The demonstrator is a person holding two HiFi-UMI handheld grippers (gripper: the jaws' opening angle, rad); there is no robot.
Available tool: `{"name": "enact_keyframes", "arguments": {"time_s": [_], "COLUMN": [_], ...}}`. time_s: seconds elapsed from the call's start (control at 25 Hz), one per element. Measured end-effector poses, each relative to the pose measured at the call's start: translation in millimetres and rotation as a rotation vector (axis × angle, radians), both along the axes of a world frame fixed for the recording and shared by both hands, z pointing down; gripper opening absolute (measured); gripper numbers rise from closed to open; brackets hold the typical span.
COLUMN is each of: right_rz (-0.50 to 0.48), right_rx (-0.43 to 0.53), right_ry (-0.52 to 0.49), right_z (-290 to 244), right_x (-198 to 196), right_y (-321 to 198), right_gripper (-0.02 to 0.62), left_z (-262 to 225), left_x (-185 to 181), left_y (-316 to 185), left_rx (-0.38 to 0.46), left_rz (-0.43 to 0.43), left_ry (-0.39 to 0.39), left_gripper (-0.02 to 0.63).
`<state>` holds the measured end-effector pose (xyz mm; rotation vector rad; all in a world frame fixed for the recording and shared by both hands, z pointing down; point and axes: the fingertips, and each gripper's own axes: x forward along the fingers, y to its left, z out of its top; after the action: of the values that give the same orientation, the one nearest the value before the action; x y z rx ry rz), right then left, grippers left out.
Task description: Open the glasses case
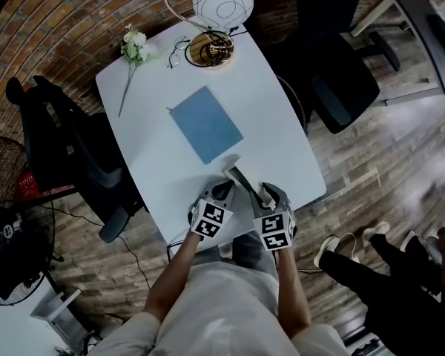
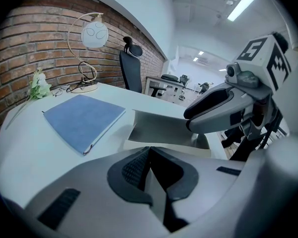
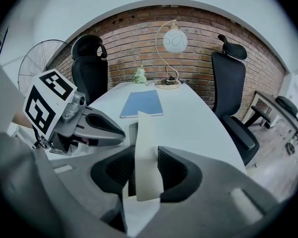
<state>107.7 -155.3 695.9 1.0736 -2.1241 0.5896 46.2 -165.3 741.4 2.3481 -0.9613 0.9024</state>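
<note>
At the near edge of the table (image 1: pixel 282 124), the right gripper (image 3: pixel 146 155) is clamped on the raised lid (image 3: pixel 145 128) of the open glasses case (image 2: pixel 164 129). The left gripper (image 2: pixel 149 153), jaws nearly together, seems to pinch its near wall. Beyond lie a blue notebook (image 1: pixel 206 124) and a lamp (image 1: pixel 221 6).

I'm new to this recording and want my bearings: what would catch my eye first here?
First, the pale glasses case at the near edge of the white table, with both grippers on it. The left gripper clamps its near edge, and the right gripper pinches its lid flap upright. Beyond lie a blue notebook mid-table and a globe lamp at the far end.
</note>
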Motion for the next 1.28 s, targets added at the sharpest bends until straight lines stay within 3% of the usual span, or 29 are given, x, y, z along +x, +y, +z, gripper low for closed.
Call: {"name": "enact_keyframes", "arguments": {"time_s": [0.56, 1.28], "right_rz": [0.011, 0.047], "right_rx": [0.014, 0.018], "right_ry": [0.001, 0.008], "right_z": [-5, -5], "right_x": [8, 22], "right_y": [-2, -11], "right_gripper": [0.087, 0.058], "left_z": [0, 0], "left_x": [0, 1], "left_y": [0, -1], "left_rx": [0.01, 0.007], "left_rz": [-0.01, -0.015], "left_ry": [-0.002, -0.005], "left_gripper": [0.003, 0.003]}}
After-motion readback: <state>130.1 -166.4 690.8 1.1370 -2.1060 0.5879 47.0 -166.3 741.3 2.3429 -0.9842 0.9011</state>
